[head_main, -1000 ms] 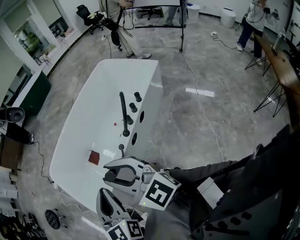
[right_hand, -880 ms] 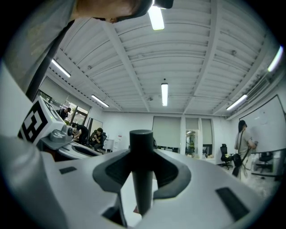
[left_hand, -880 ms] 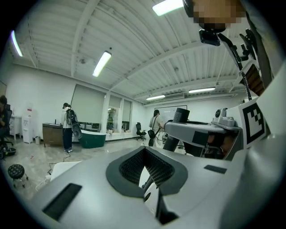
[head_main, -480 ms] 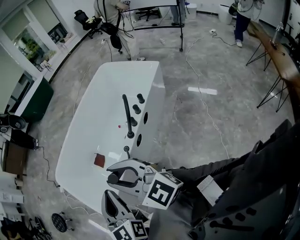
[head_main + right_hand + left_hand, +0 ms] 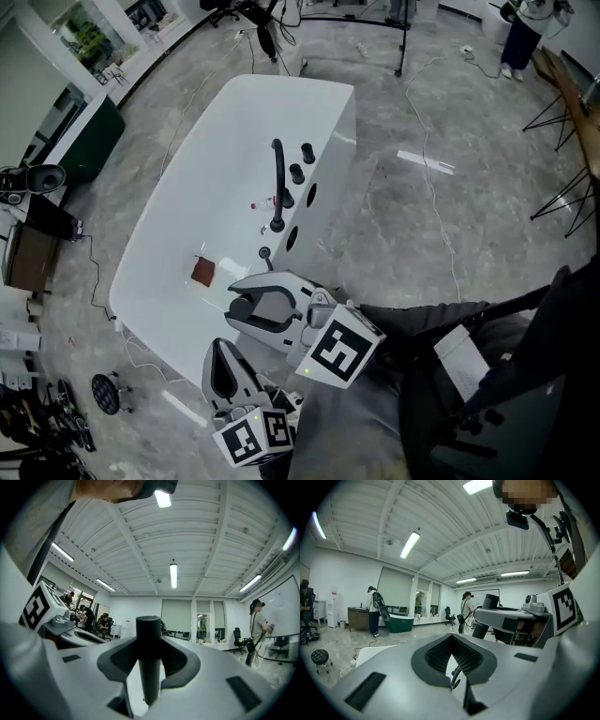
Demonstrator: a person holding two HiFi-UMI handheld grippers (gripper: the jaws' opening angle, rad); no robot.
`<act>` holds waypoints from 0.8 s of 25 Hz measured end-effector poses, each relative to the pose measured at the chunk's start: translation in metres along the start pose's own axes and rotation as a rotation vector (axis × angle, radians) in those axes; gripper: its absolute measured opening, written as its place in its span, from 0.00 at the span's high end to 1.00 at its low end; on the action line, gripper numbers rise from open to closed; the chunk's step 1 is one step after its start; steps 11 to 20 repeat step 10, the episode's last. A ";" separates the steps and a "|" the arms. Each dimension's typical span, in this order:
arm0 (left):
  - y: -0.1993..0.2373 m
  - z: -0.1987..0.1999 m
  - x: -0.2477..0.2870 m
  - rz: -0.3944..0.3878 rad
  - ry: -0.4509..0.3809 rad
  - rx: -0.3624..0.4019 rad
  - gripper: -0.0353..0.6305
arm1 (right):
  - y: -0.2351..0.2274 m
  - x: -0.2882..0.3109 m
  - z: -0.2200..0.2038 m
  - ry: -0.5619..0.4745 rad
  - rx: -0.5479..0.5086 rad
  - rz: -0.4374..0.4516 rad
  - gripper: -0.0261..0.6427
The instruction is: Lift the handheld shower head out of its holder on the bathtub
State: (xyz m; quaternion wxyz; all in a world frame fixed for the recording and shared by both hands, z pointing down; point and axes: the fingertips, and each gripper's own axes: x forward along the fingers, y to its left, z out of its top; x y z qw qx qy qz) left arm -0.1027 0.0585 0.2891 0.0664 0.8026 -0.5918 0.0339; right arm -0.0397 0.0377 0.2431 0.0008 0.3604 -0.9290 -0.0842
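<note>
The white bathtub [image 5: 183, 178] has a black spout [image 5: 277, 183] and black knobs [image 5: 302, 164] on its right rim. The handheld shower head [image 5: 265, 253] is a slim black rod standing at the rim's near end. My right gripper [image 5: 246, 302] sits right against it. In the right gripper view the shower head [image 5: 149, 658] stands upright between the dark pads, and my right gripper [image 5: 149, 670] is shut on it. My left gripper [image 5: 221, 364] hangs lower, off the tub's near edge. In its own view the left gripper [image 5: 452, 641] is shut, with nothing in it.
A red-brown square [image 5: 202, 272] lies on the tub floor. A green cabinet [image 5: 94, 141] stands at the far left, a metal stand [image 5: 562, 197] at the right, and cables [image 5: 427, 141] run over the grey floor. People [image 5: 374, 611] stand far off.
The head view has swung, so the tub sits higher and further right in the frame. Both grippers keep their places relative to the shower head, and their jaws look unchanged.
</note>
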 end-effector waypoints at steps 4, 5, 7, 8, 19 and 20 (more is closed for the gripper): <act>0.003 0.007 -0.002 0.012 0.008 0.003 0.94 | 0.003 0.004 0.006 -0.001 0.005 0.011 0.75; 0.001 0.008 -0.003 0.007 0.009 0.000 0.94 | 0.002 0.002 0.008 0.000 0.005 0.010 0.75; -0.003 0.009 -0.004 -0.005 0.011 -0.004 0.94 | 0.001 0.000 0.012 0.005 0.005 0.007 0.75; -0.005 0.010 -0.005 -0.009 0.012 -0.005 0.94 | 0.001 -0.001 0.013 0.007 0.004 0.006 0.75; -0.007 0.011 -0.005 -0.014 0.012 -0.007 0.94 | 0.000 -0.003 0.015 0.009 0.002 0.004 0.75; -0.007 0.011 -0.005 -0.014 0.012 -0.007 0.94 | 0.000 -0.003 0.015 0.009 0.002 0.004 0.75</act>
